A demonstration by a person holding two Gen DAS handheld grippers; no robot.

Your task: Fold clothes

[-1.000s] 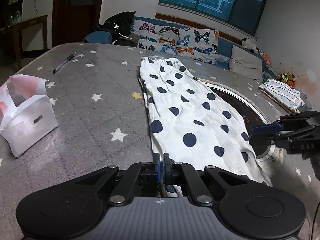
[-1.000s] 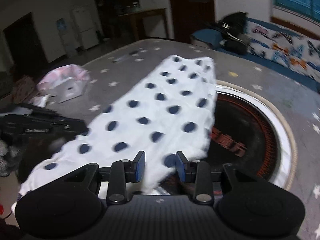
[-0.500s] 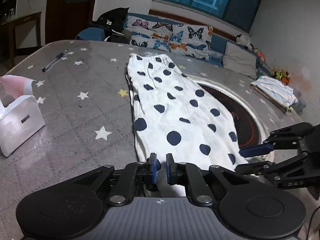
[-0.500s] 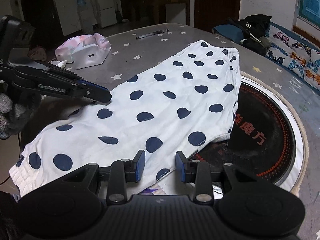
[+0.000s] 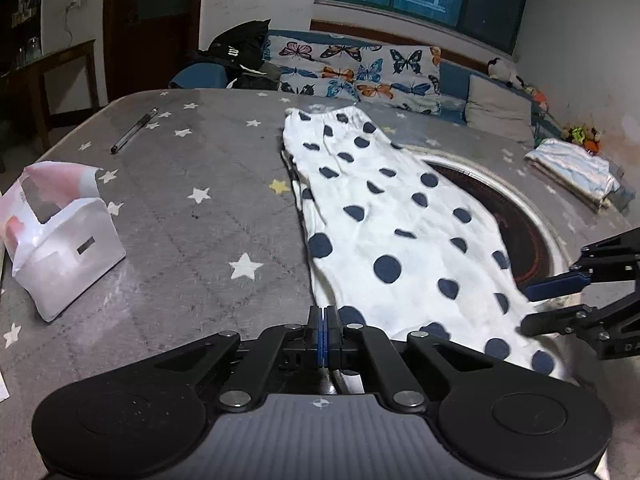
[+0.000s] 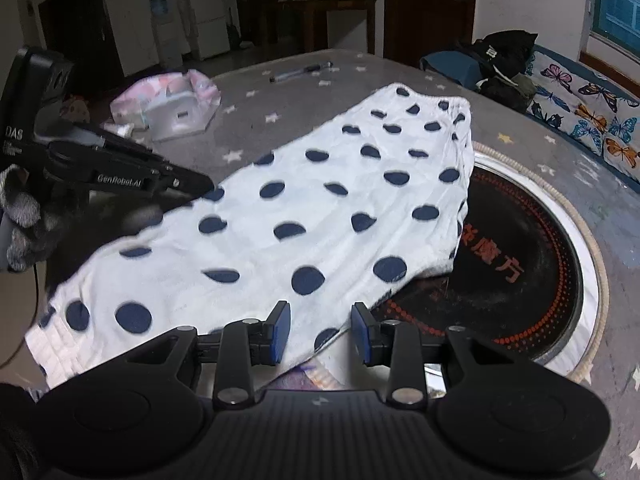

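Observation:
A white garment with dark blue dots point(image 5: 400, 216) lies lengthwise on the grey star-print table point(image 5: 192, 208). Its far end has an elastic waistband. My left gripper point(image 5: 324, 330) is shut at the garment's near left edge, and the cloth runs straight into its pads. In the right wrist view the left gripper point(image 6: 206, 186) comes in from the left and meets that same edge. My right gripper point(image 6: 320, 334) is open, with the garment's near right corner point(image 6: 320, 280) lying between and under its blue pads, untouched. In the left wrist view the right gripper point(image 5: 540, 306) straddles that edge.
The garment's right side hangs over a round black cooktop point(image 6: 520, 272) set into the table. A white plastic bag point(image 5: 60, 240) and a pen point(image 5: 134, 130) lie at the left. A folded striped cloth point(image 5: 572, 172) sits at the far right. A butterfly-print sofa point(image 5: 360, 68) stands behind.
My left gripper's jaws parted slightly half a second ago and have shut again at the garment's near left edge. The right gripper stays open and has shifted a little along the near right corner.

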